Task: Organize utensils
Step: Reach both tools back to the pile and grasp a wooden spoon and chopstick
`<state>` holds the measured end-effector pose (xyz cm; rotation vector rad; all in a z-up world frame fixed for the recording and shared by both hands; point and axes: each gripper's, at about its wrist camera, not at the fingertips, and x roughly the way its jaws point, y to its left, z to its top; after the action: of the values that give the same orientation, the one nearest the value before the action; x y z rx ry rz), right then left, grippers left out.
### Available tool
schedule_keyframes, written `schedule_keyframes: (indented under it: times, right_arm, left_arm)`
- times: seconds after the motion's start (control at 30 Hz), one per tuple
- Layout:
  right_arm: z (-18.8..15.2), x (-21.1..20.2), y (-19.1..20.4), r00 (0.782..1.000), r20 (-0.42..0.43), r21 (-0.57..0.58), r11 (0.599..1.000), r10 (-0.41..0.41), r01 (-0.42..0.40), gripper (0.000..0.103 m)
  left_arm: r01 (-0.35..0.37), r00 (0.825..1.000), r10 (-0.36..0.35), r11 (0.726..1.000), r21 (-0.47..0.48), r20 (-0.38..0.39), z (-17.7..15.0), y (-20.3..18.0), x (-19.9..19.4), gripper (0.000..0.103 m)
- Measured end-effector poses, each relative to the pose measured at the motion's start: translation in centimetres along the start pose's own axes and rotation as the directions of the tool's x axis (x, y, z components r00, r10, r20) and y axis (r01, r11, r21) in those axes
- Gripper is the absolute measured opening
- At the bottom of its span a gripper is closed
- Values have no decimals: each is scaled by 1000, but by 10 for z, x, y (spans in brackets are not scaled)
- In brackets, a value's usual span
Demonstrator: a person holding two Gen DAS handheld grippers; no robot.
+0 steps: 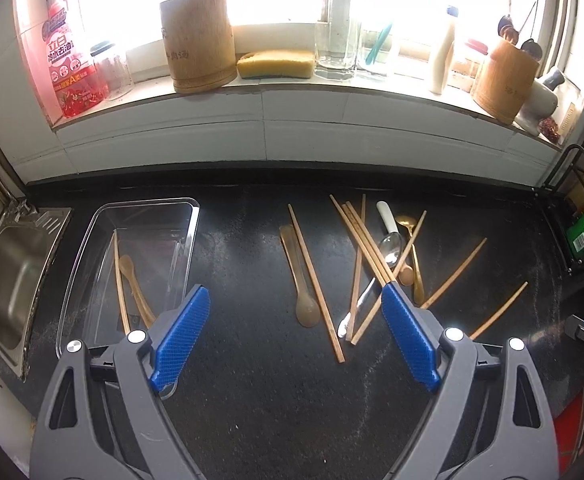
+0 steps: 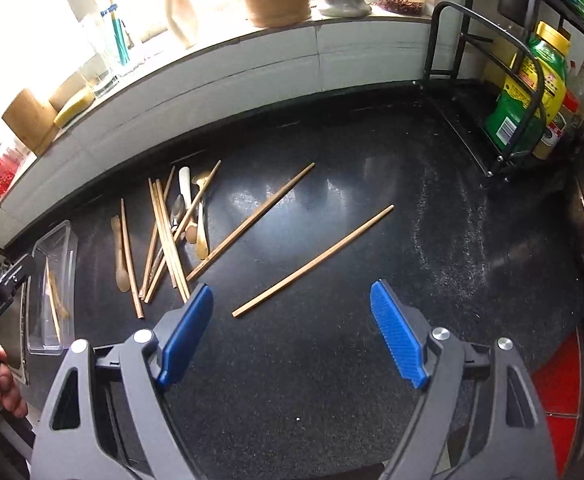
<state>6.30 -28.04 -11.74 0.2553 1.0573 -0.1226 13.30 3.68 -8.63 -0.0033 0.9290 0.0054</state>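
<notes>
Left gripper (image 1: 296, 304): jaws spread wide, holding nothing, hovering over bare black countertop (image 1: 252, 400). Right gripper (image 2: 292, 300): also spread wide, holding nothing, above open counter.

Edges and free room:
- Broad bare patch of counter between the clear plastic bin (image 1: 188, 240) and the utensil pile (image 1: 376, 256).
- Bin sits at counter left, just beside the steel sink (image 1: 8, 272); its long side runs front to back.
- Right of the pile the counter is open up to the black wire rack (image 2: 492, 80) in the right corner.
- Back limit: white tiled ledge wall (image 1: 292, 120) under the window.

Task items:
- In the bin: one chopstick (image 1: 119, 280) and one wooden spoon (image 1: 134, 284), lying lengthwise side by side.
- Between bin and pile: a wooden spoon (image 1: 302, 292) with a single chopstick (image 1: 316, 280) lying along it, touching or overlapping.
- Pile: several chopsticks crossed over a metal spoon with white handle (image 1: 388, 236) and a gold spoon (image 1: 412, 248).
- Two loose chopsticks (image 2: 312, 260) lie diagonally, apart from the pile; the nearer one ends between the right gripper's fingers in the right wrist view.

Surroundings: sill holds a red soap bottle (image 1: 68, 60), bamboo holder (image 1: 198, 40), sponge (image 1: 276, 64), glass jar (image 1: 338, 28), second bamboo holder with utensils (image 1: 506, 80). Strong window glare.
</notes>
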Motion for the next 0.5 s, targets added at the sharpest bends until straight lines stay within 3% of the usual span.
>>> schedule_keyframes:
  times: [0.13, 0.3, 0.5]
  right_arm:
    - [6, 21, 0, 999, -21, 0, 999, -39, 39, 79]
    - [8, 72, -11, 990, -87, 17, 993, -115, 116, 79]
    - [4, 129, -34, 970, -190, 128, 976, -153, 179, 79]
  left_arm:
    - [-38, 999, 37, 999, -23, -18, 0, 5, 28, 85]
    - [-116, 992, 114, 993, -34, -58, -8, 9, 90, 85]
    - [-116, 988, 104, 988, -102, -111, -11, 19, 151, 83]
